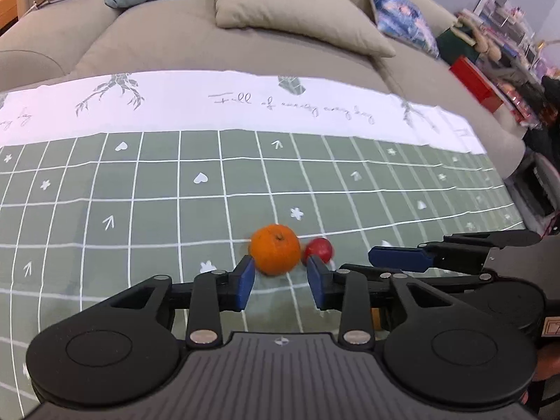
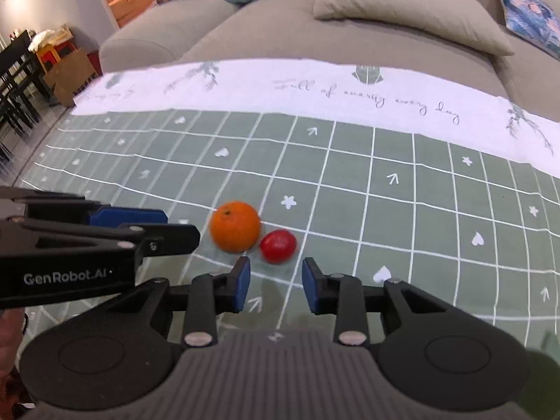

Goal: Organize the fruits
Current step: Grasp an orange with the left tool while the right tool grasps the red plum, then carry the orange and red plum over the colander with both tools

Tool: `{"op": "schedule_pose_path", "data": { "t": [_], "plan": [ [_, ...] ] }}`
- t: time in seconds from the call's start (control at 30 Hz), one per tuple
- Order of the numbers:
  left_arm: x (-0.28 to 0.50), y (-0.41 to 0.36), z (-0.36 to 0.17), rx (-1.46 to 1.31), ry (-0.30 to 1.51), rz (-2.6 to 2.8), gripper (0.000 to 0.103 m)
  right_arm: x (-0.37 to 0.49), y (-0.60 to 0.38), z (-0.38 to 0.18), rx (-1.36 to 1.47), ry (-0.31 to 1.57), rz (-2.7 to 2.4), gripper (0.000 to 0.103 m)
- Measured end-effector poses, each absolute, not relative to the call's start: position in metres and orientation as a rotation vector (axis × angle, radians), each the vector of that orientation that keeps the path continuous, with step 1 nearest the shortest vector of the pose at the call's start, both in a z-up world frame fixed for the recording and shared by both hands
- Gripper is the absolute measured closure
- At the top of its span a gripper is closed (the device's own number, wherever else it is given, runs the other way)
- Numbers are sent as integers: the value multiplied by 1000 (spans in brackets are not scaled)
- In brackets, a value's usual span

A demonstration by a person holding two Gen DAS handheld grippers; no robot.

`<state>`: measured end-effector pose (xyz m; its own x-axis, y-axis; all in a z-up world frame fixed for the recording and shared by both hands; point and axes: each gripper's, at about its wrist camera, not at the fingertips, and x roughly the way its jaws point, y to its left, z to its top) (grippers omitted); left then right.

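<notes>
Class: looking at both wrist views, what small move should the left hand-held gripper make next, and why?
Probably ease the left hand-held gripper forward around the orange: its jaws stand open, empty, just short of it. The red fruit sits close beside, so go carefully.

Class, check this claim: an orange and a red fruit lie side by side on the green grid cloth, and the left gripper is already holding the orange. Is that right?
Not quite. The left gripper holds nothing: the left wrist view shows its fingers open just short of the orange. The orange and the red fruit do lie side by side on the green grid cloth.
</notes>
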<state>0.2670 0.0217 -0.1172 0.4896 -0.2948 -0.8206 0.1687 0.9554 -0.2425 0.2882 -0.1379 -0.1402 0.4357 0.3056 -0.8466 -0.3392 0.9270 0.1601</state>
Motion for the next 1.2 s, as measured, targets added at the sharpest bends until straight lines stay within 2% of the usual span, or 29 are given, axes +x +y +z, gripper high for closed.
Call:
{"op": "schedule_pose_path", "data": {
  "t": [0.03, 0.1, 0.4, 0.63, 0.7, 0.9, 1.2],
  "plan": [
    [272, 22, -121, -136, 1034, -279, 63, 293, -137, -144, -41, 1056, 403, 73],
    [281, 24, -128, -155, 1062, -272, 53, 301, -136, -151, -53, 1074, 420, 73],
    [308, 31, -149, -244, 1135, -277, 49, 322, -123, -169, -128, 1114, 491, 73],
    [316, 27, -159, -290, 1177, -291, 50, 329, -119, -176, -137, 1130, 505, 73],
    [315, 26, -162, -301, 1180, -296, 54, 329, -117, -176, -142, 1130, 509, 74],
    [312, 29, -162, -324, 1176, -279, 56, 328, -118, -175, -145, 1129, 502, 78],
    [285, 41, -135, -330, 1124, -229, 56, 307, -117, -153, -152, 1086, 489, 78]
  ]
}}
